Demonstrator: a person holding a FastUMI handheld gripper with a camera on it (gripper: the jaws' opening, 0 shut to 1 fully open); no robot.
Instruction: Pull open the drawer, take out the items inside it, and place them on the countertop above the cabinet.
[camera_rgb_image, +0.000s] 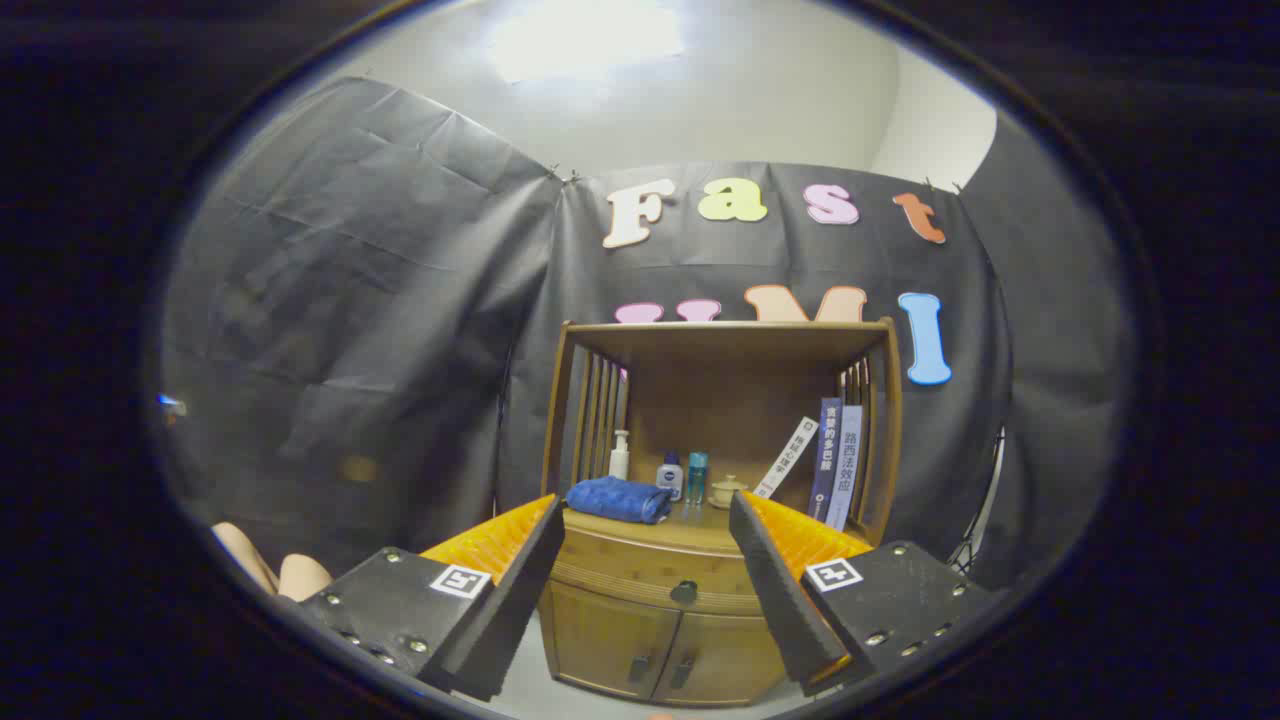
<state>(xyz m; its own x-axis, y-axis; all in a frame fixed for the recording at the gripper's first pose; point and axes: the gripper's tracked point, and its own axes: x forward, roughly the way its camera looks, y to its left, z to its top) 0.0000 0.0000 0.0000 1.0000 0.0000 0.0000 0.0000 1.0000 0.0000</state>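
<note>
gripper (645, 535) jaws wide apart, empty | drawer (650, 583) seemingly closed, knob (684, 592) between them | towel (620, 498) near countertop (700, 532) front edge

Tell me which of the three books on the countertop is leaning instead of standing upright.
The white book, leftmost of the three, tilts against the upright dark blue book; the pale book beside it also stands upright. The open gripper is short of the cabinet.

One cabinet (655, 610), one towel (620, 498), three bottles (669, 476), three books (836, 460), one lidded cup (726, 491).

Gripper (645, 520) with two wedge-shaped, ridged fingers, spread apart, on black screw-studded mounts bearing square black-and-white markers.
</note>
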